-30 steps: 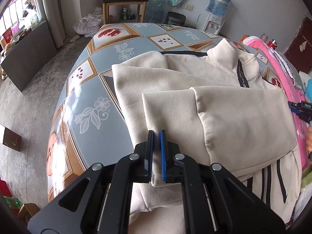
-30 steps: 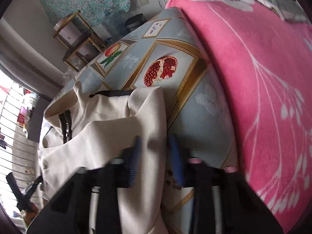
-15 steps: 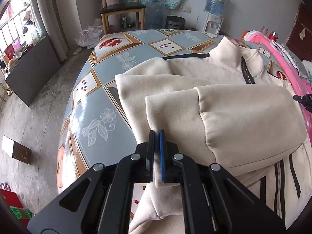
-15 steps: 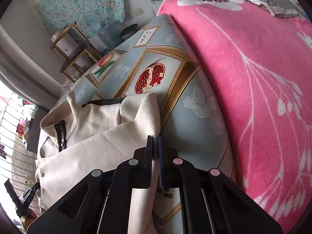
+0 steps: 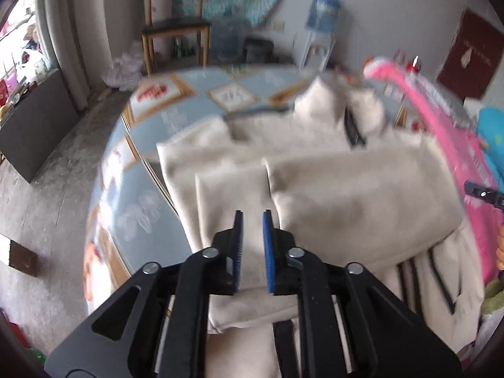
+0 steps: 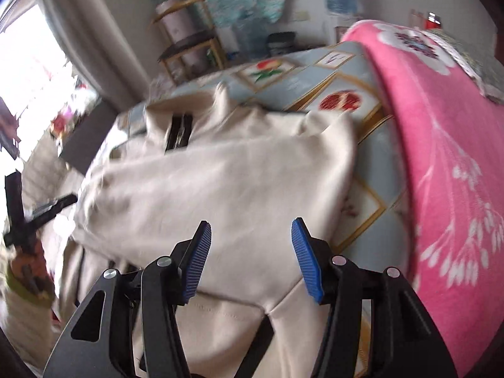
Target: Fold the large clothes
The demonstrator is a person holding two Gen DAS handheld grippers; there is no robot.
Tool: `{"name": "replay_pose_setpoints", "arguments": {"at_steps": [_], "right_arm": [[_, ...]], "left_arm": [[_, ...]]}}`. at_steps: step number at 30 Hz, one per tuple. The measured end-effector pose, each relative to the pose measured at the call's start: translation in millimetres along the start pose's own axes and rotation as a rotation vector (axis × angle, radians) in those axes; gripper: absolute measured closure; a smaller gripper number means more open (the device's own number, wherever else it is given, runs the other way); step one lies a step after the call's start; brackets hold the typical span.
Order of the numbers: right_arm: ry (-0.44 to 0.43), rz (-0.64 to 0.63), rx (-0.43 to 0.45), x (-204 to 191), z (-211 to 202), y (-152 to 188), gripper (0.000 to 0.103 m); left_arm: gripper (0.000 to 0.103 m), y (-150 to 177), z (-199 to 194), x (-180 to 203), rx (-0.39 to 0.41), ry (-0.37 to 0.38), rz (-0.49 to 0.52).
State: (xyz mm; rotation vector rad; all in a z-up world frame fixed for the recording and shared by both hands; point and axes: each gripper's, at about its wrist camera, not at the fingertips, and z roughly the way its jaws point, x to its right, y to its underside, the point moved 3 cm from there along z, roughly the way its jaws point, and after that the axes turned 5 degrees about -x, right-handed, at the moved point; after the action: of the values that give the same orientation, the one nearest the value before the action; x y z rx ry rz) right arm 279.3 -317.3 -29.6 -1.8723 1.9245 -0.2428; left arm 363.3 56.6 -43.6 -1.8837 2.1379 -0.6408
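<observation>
Your left gripper (image 5: 252,217) and right gripper (image 6: 250,231), clamped on cloth a moment earlier, were opening their jaws, pads clear of the cream jacket (image 5: 330,189) lying beneath them on the tabletop (image 5: 141,189), its collar (image 5: 321,100) pointing away beyond the jaws.

1. Under my left gripper (image 5: 252,217), with its black arms and ribbed blue pads, I see a plain cream jacket (image 5: 346,195) with a black zipper (image 5: 352,126).
2. Left of those jaws, the tablecloth (image 5: 141,195) is pale blue with gold-framed white panels.
3. Right of my right gripper (image 6: 249,233), likewise black and blue, the blanket (image 6: 456,157) is hot pink with white flowers and sprigs.
4. Ahead, one tablecloth panel shows a red pomegranate (image 6: 340,102).
</observation>
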Motion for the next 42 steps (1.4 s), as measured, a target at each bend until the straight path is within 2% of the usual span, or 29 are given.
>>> {"name": "replay_pose_setpoints", "arguments": {"at_steps": [1, 2, 3, 6, 9, 10, 11, 13, 16, 22, 26, 31, 35, 38, 42], "right_arm": [[0.025, -0.019, -0.034, -4.3, 9.9, 4.4, 0.051], [0.055, -0.040, -0.086, -7.5, 24.0, 9.8, 0.051], [0.096, -0.057, -0.117, -10.0, 33.2, 15.3, 0.051], [0.152, -0.082, -0.103, -16.8, 24.1, 19.2, 0.050], [0.132, -0.059, -0.053, -18.9, -3.9, 24.3, 0.049], [0.121, -0.048, -0.042, -18.6, -11.2, 27.2, 0.044], [0.101, -0.028, -0.028, -18.1, -21.2, 33.3, 0.034], [0.053, 0.004, -0.009, -18.3, -36.3, 47.6, 0.029], [0.013, 0.054, -0.007, -17.7, -54.0, 76.4, 0.028], [0.031, 0.181, -0.006, 2.9, -79.6, 132.6, 0.028], [0.040, 0.245, -0.006, 21.2, -94.6, 165.9, 0.028], [-0.046, 0.344, -0.031, 38.9, -95.5, 201.6, 0.028], [-0.119, 0.404, -0.052, 43.8, -88.8, 225.8, 0.028], [-0.116, 0.394, -0.039, 38.4, -91.8, 239.7, 0.028], [-0.121, 0.390, -0.045, 30.6, -97.4, 255.6, 0.028]], "left_arm": [[0.085, 5.7, 17.8, 0.6, -0.068, -0.033, -0.002], [0.085, 10.2, 24.9, 0.2, -0.071, -0.044, -0.007], [0.085, 11.9, 21.5, 0.6, -0.035, -0.040, -0.009], [0.085, 15.2, 9.4, -3.6, -0.031, -0.024, -0.047], [0.082, 23.8, -15.8, -5.5, 0.011, -0.045, -0.031], [0.080, 27.5, -23.0, -6.5, 0.018, -0.051, -0.029], [0.074, 33.1, -30.8, -7.5, 0.025, -0.052, -0.030], [0.069, 46.3, -45.2, -10.7, 0.036, -0.050, -0.041], [0.064, 73.4, -61.0, -18.2, 0.025, -0.049, -0.077], [0.064, 137.8, -85.6, -39.1, -0.016, -0.039, -0.153], [0.064, 177.9, -100.5, -53.8, -0.034, 0.007, -0.207], [0.064, 219.6, -99.0, -56.2, -0.069, 0.089, -0.261], [0.064, 238.7, -92.8, -53.5, -0.071, 0.142, -0.302], [0.064, 245.8, -93.2, -50.6, -0.045, 0.153, -0.310], [0.067, 252.3, -94.8, -47.4, -0.048, 0.219, -0.333]]}}
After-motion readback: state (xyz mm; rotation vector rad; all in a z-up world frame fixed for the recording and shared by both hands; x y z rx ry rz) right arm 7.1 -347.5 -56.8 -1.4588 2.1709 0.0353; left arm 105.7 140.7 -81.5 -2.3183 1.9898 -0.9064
